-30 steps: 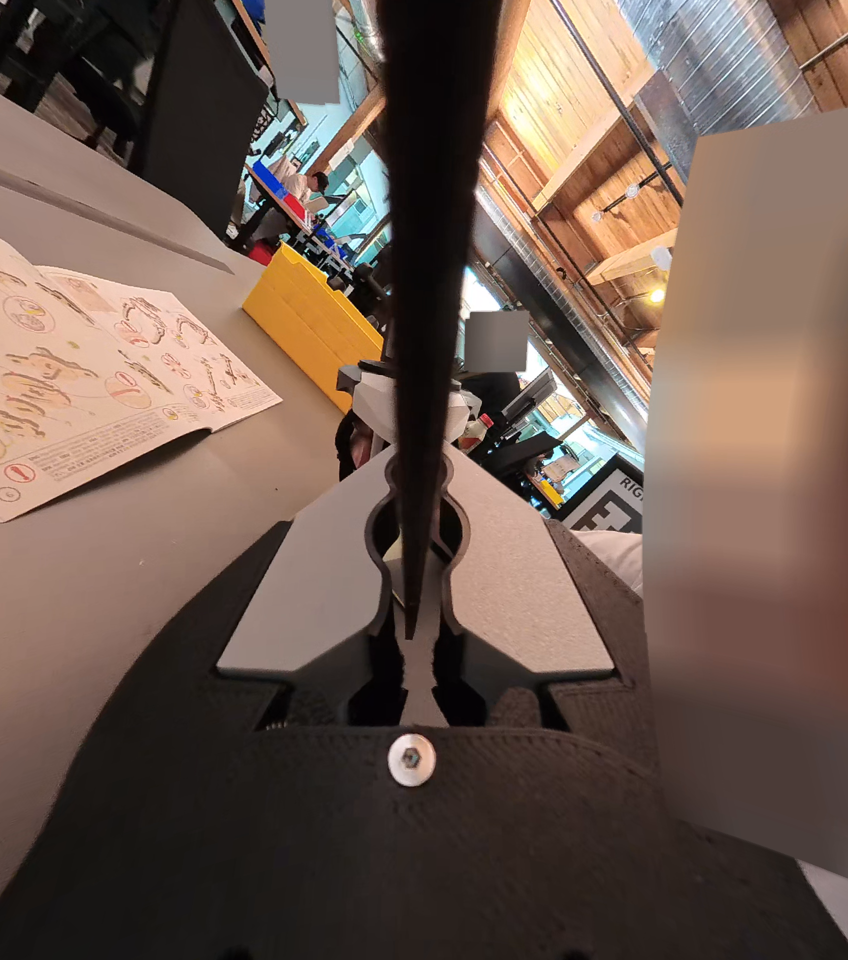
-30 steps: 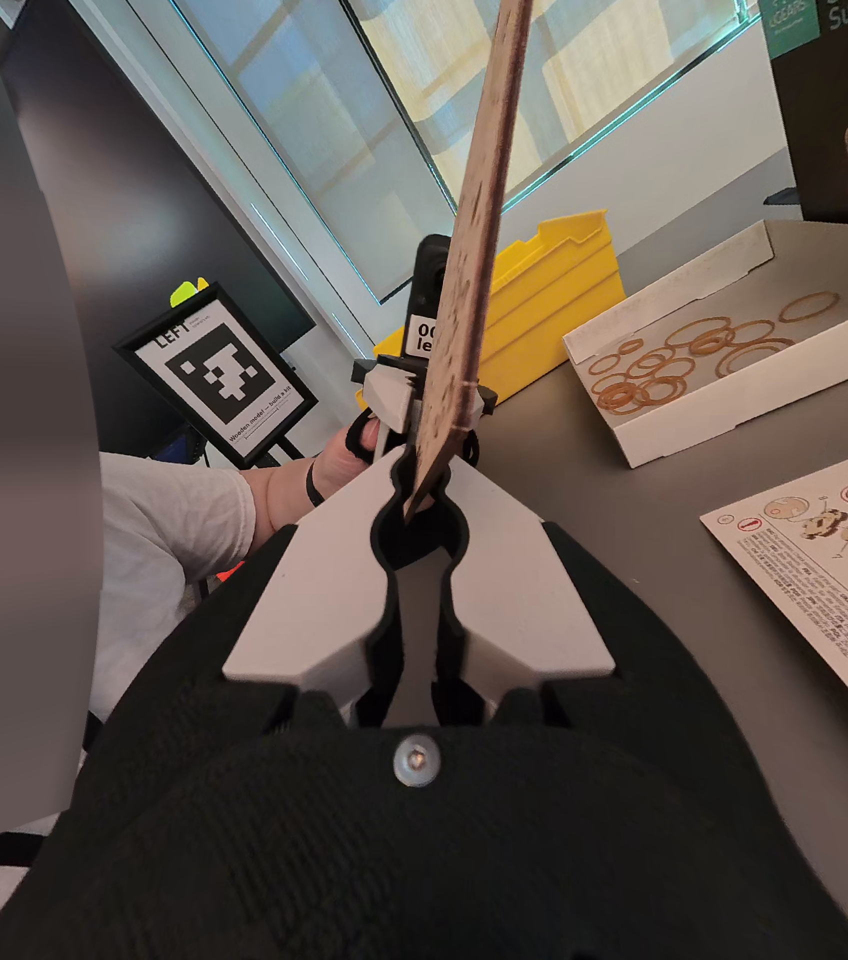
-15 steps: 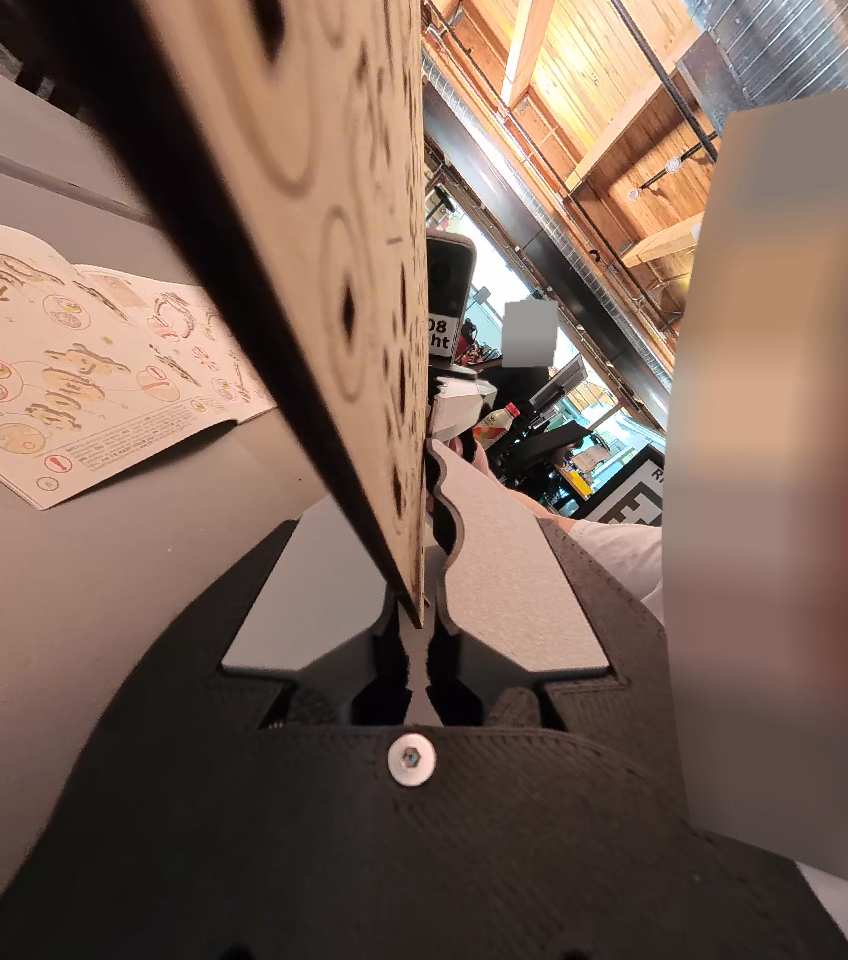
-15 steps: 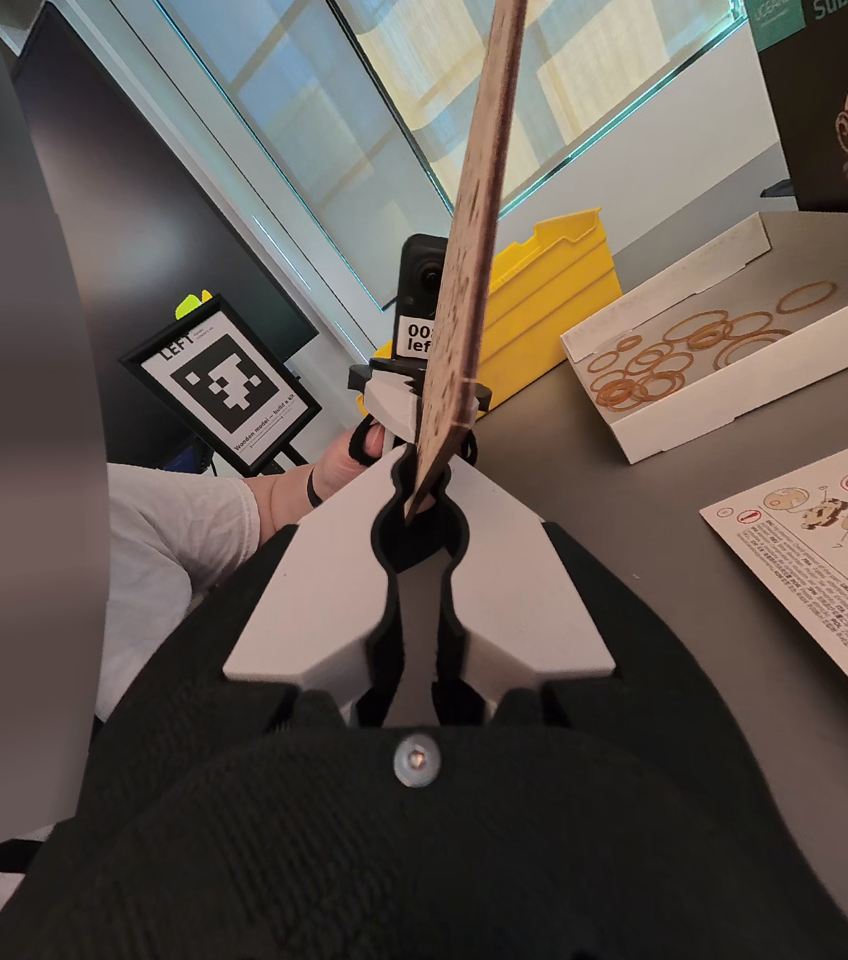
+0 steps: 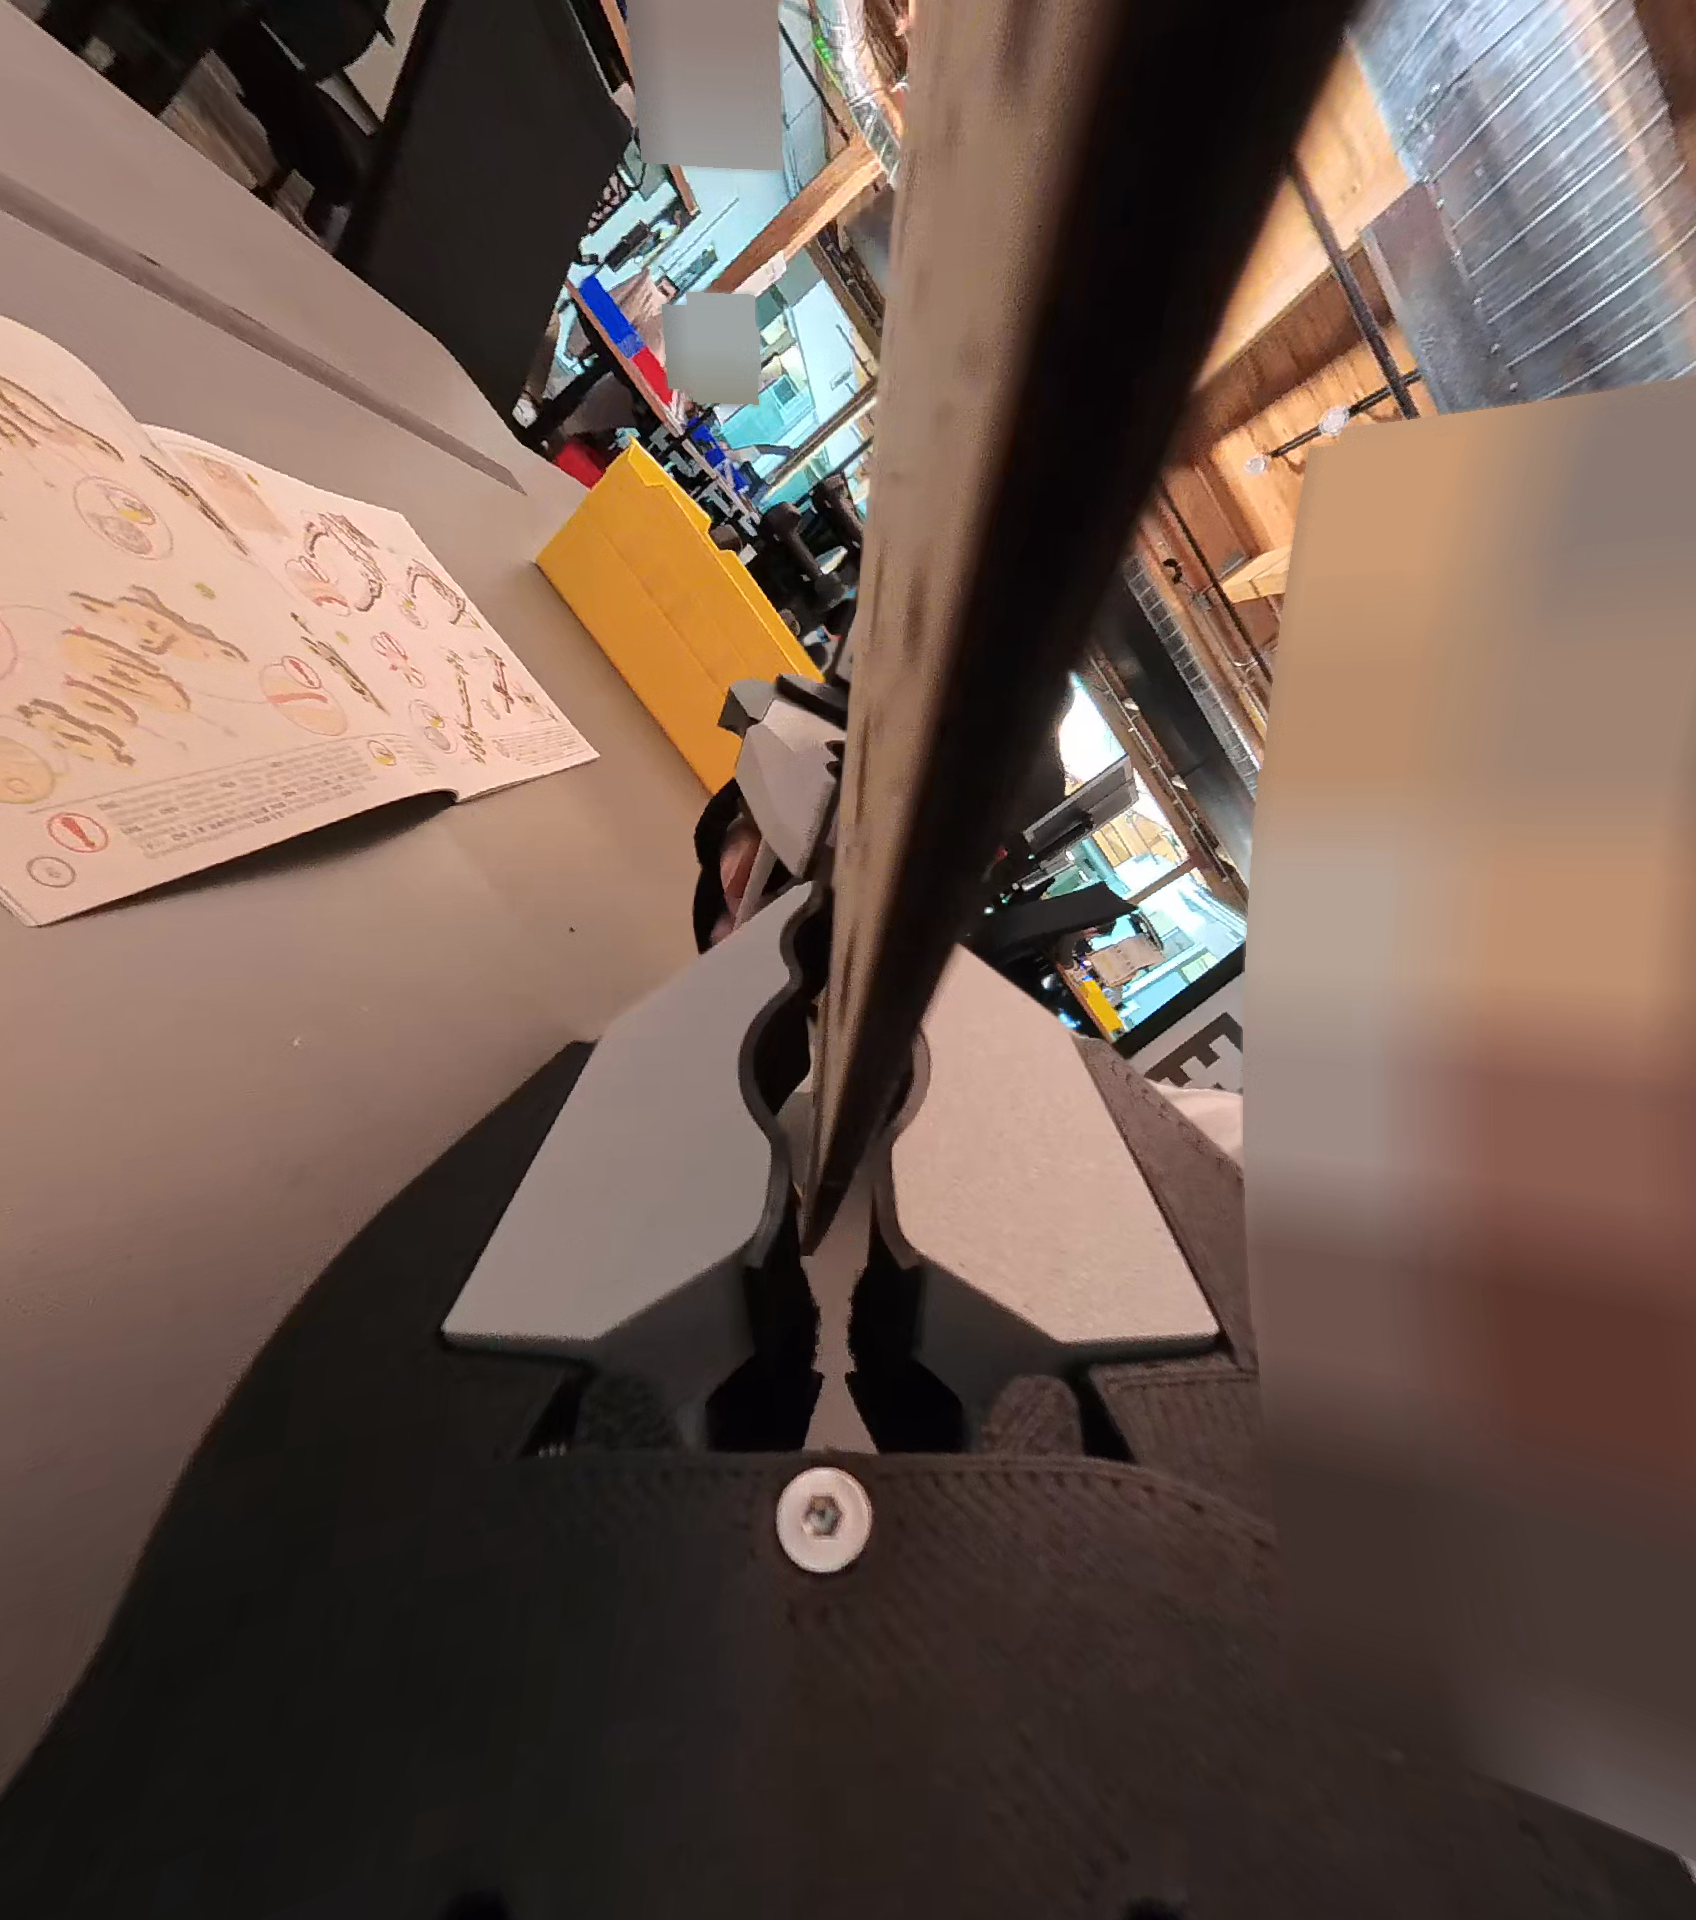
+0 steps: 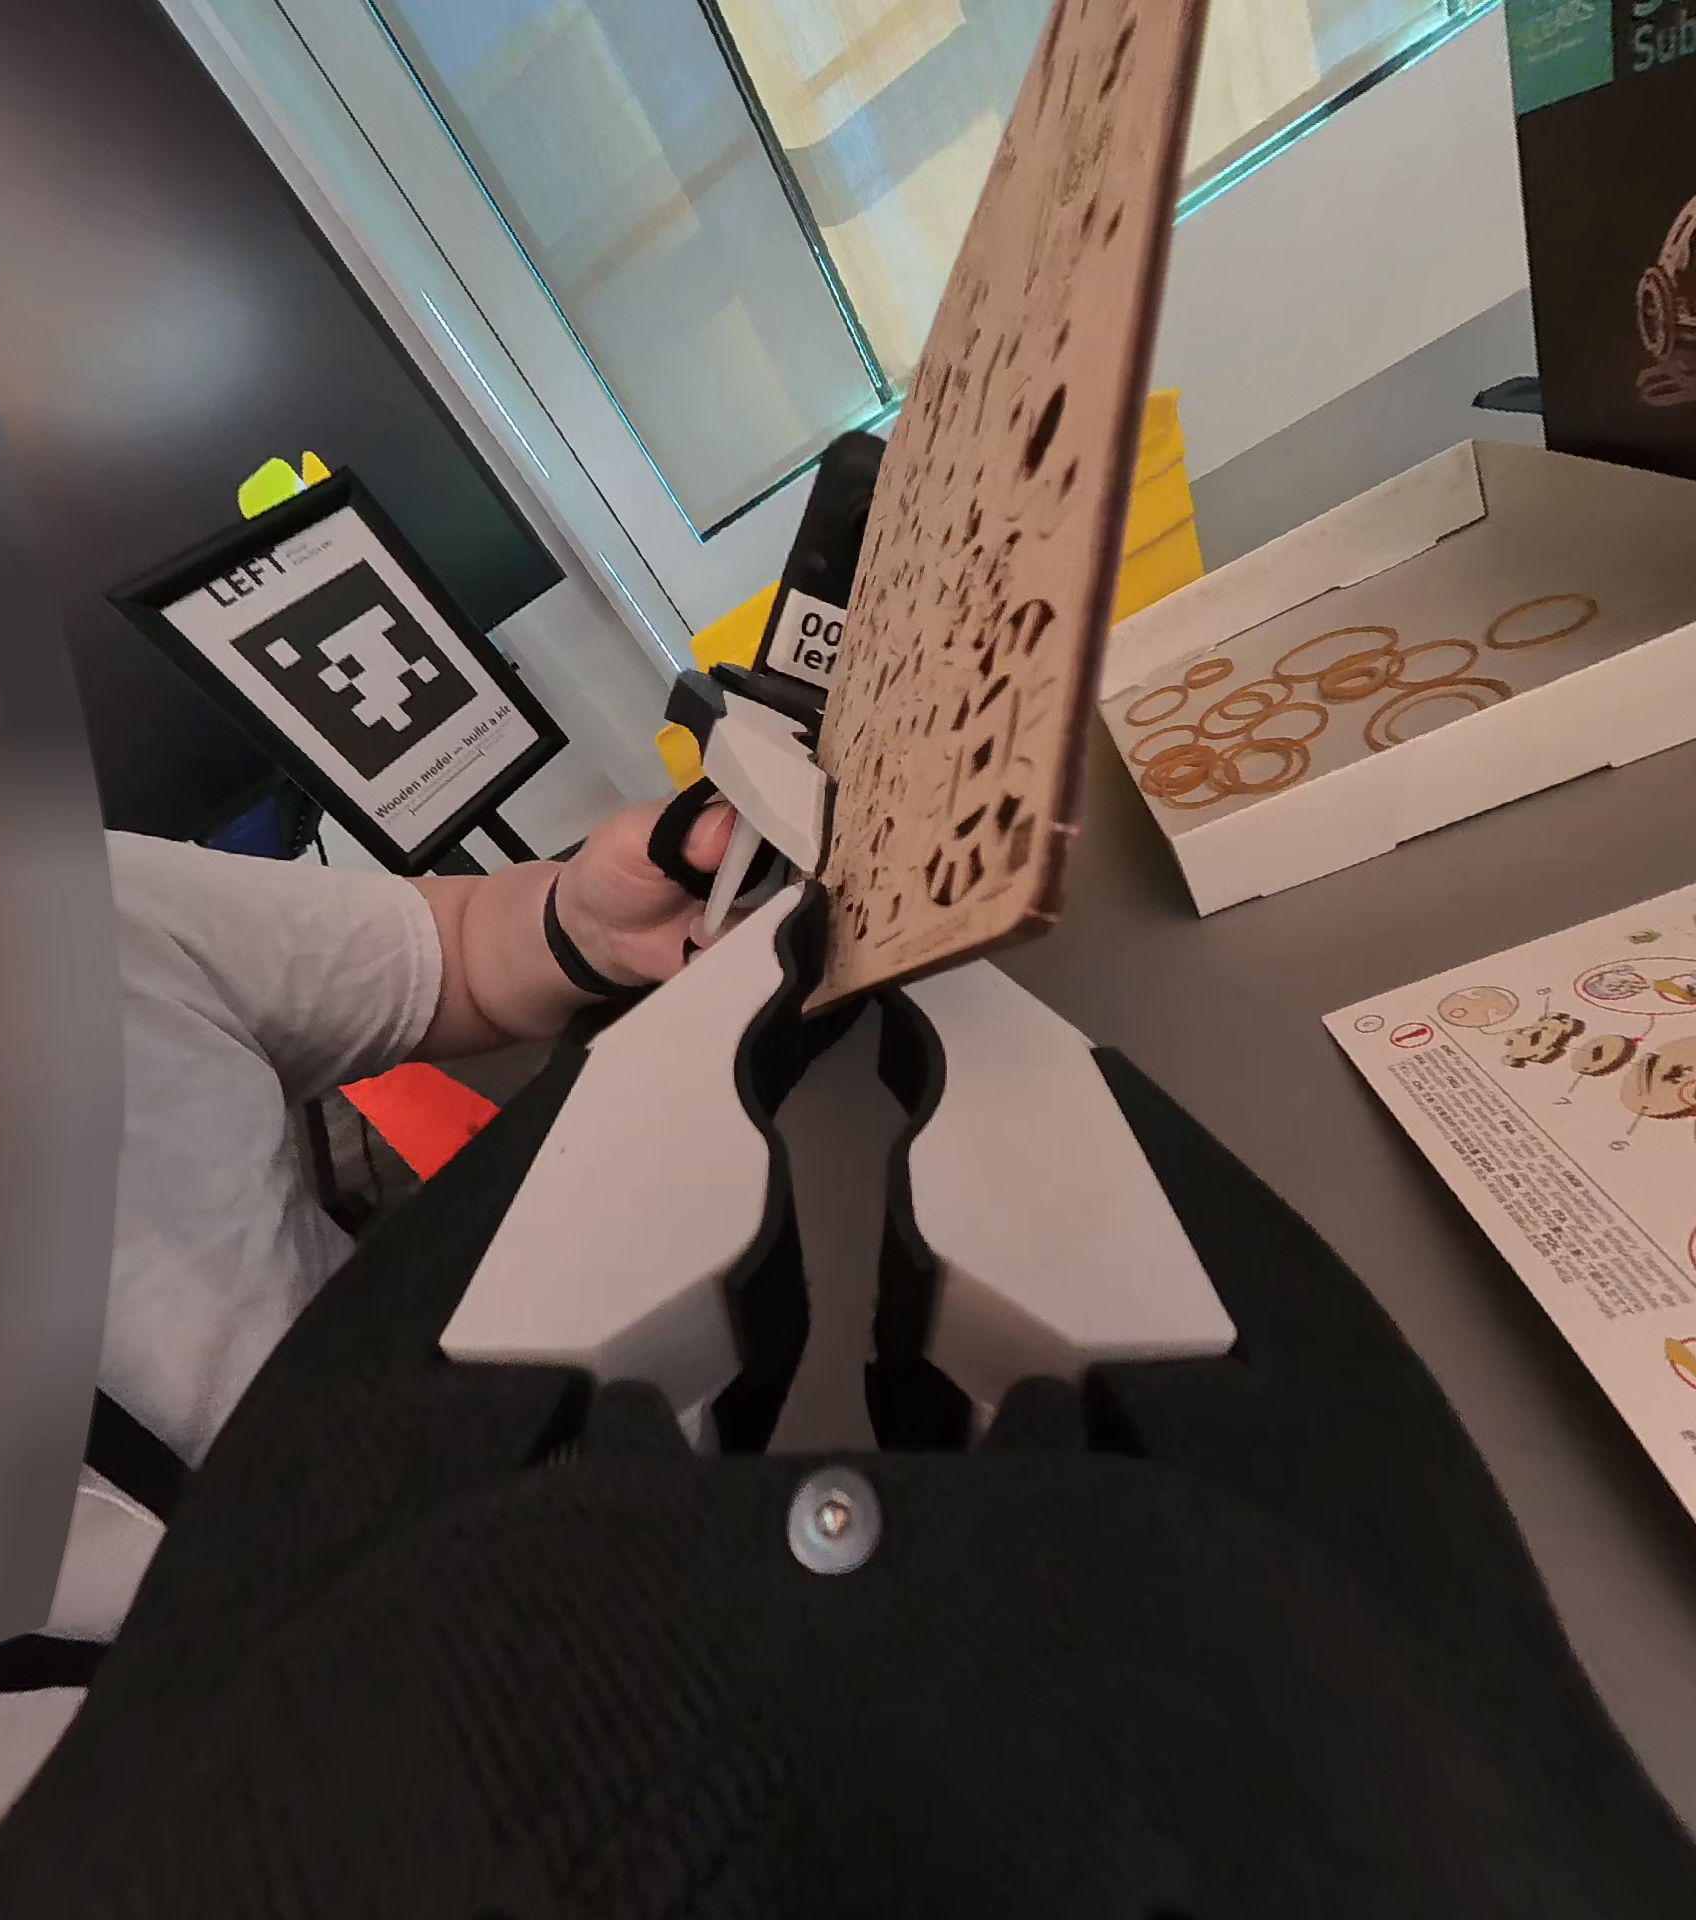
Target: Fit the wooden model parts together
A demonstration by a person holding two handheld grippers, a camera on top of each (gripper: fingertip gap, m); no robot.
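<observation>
Wooden sheet (image 6: 1000,540) stands on edge, long axis up; L gripper (image 5: 839,1049) & R gripper (image 6: 828,971) both clamp its bottom edge.

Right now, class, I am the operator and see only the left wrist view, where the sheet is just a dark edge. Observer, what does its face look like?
Observer: The wooden sheet has a pale face crowded with small cut-out holes.
Operator: What lies beyond it?
Observer: A white tray holding loose tan rings.
Operator: Anything behind that tray?
Observer: A black box stands there, upright, with a picture of a model on it.
</observation>
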